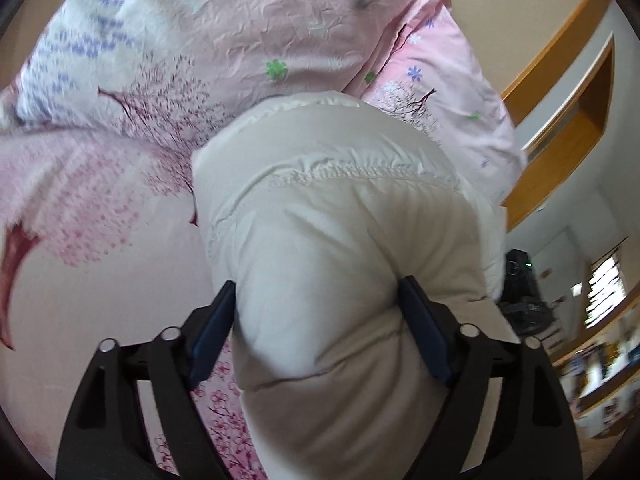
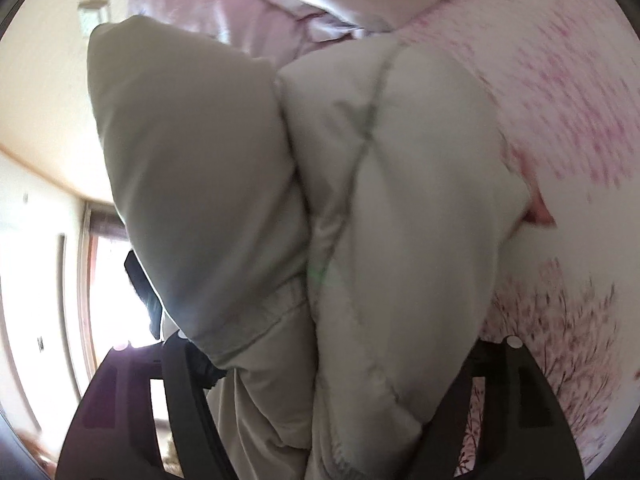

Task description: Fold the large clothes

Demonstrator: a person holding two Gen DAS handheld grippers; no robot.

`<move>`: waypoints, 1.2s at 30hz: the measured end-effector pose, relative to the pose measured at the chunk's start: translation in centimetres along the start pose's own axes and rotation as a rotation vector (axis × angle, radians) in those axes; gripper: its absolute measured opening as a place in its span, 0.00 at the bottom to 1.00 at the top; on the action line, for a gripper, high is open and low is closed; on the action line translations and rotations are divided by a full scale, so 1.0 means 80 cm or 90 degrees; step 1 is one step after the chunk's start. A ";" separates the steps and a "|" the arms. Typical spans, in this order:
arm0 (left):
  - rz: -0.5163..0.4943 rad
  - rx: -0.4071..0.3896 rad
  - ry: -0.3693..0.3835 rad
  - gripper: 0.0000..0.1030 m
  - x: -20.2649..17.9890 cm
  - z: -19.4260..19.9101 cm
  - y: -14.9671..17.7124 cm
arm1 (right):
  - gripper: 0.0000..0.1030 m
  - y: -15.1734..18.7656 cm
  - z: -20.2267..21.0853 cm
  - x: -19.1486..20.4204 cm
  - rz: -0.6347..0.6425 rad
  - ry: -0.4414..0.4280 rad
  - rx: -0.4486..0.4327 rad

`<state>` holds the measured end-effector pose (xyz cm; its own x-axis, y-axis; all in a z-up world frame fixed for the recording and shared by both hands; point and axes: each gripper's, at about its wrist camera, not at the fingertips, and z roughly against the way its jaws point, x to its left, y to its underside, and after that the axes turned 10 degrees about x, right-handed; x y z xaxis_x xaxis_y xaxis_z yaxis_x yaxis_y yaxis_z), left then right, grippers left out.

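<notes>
A puffy cream-white quilted jacket (image 1: 332, 216) fills the middle of the left wrist view, bunched into a thick roll over the pink bed. My left gripper (image 1: 320, 300) is shut on this jacket, its blue pads (image 1: 216, 332) pressed against both sides of the padded roll. In the right wrist view the same jacket (image 2: 400, 184) hangs in two thick folds. My right gripper (image 2: 320, 360) is shut on the jacket; its fingertips are hidden under the fabric, only the black finger bases show.
The bed has a pink cherry-blossom sheet (image 1: 92, 216) and a crumpled pink floral duvet (image 1: 248, 32) behind the jacket. Wooden-trimmed walls (image 1: 568, 92) and shelves lie right in the left view. A bright window (image 2: 104, 280) lies left in the right view.
</notes>
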<state>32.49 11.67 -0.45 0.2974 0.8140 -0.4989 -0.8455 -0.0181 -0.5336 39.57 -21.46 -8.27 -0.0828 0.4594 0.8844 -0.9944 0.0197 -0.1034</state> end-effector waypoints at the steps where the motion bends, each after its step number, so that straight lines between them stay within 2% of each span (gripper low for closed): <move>1: -0.014 -0.007 -0.027 0.85 -0.009 0.003 0.000 | 0.73 0.004 0.000 0.000 -0.007 0.005 -0.008; 2: -0.038 -0.018 -0.061 0.85 -0.022 0.007 0.000 | 0.76 0.010 0.002 0.001 -0.010 0.019 -0.019; 4: -0.077 -0.039 -0.129 0.84 -0.044 0.022 0.006 | 0.77 0.016 0.023 0.012 -0.004 0.061 -0.042; 5: -0.105 -0.055 -0.171 0.85 -0.060 0.033 0.012 | 0.78 0.027 0.035 0.028 0.016 0.107 -0.067; 7: -0.145 -0.087 -0.211 0.93 -0.083 0.056 0.029 | 0.79 0.050 0.055 0.054 0.061 0.186 -0.127; 8: -0.154 -0.098 -0.217 0.97 -0.093 0.062 0.033 | 0.80 0.071 0.071 0.076 0.098 0.238 -0.184; 10: -0.172 -0.117 -0.217 0.98 -0.112 0.077 0.047 | 0.80 0.109 0.089 0.116 0.171 0.306 -0.293; 12: -0.182 -0.124 -0.205 0.98 -0.130 0.087 0.061 | 0.79 0.137 0.086 0.143 0.242 0.319 -0.375; 13: -0.185 -0.124 -0.195 0.98 -0.136 0.089 0.066 | 0.73 0.151 0.081 0.154 0.277 0.322 -0.398; 14: -0.187 -0.121 -0.180 0.98 -0.143 0.089 0.071 | 0.59 0.165 0.068 0.166 0.312 0.338 -0.405; 15: -0.187 -0.119 -0.173 0.98 -0.147 0.088 0.076 | 0.52 0.168 0.053 0.172 0.329 0.357 -0.400; 17: -0.190 -0.114 -0.174 0.98 -0.155 0.082 0.083 | 0.30 0.182 0.034 0.174 0.349 0.373 -0.369; 19: -0.200 -0.113 -0.189 0.98 -0.163 0.074 0.091 | 0.23 0.188 0.023 0.166 0.351 0.376 -0.343; 21: -0.217 -0.113 -0.214 0.98 -0.172 0.064 0.100 | 0.21 0.186 0.003 0.160 0.354 0.410 -0.328; 22: -0.224 -0.110 -0.224 0.98 -0.174 0.059 0.104 | 0.21 0.199 0.009 0.164 0.354 0.426 -0.324; 24: -0.238 -0.090 -0.232 0.98 -0.178 0.044 0.111 | 0.21 0.196 0.002 0.143 0.335 0.444 -0.297; 26: -0.240 -0.065 -0.231 0.98 -0.177 0.027 0.118 | 0.19 0.193 -0.001 0.122 0.302 0.437 -0.271; 29: -0.264 -0.063 -0.257 0.98 -0.185 0.011 0.130 | 0.19 0.198 -0.001 0.102 0.285 0.433 -0.255; 34: -0.278 -0.053 -0.292 0.98 -0.187 -0.010 0.138 | 0.20 0.189 0.013 0.111 0.252 0.429 -0.222; 36: -0.261 -0.051 -0.274 0.98 -0.179 -0.009 0.134 | 0.20 0.181 0.040 0.134 0.267 0.381 -0.267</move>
<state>19.48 -0.55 0.48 0.3719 0.9256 0.0708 -0.6590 0.3169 -0.6821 24.07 -19.10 1.21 -0.2740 0.8935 0.3559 -0.7723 0.0162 -0.6351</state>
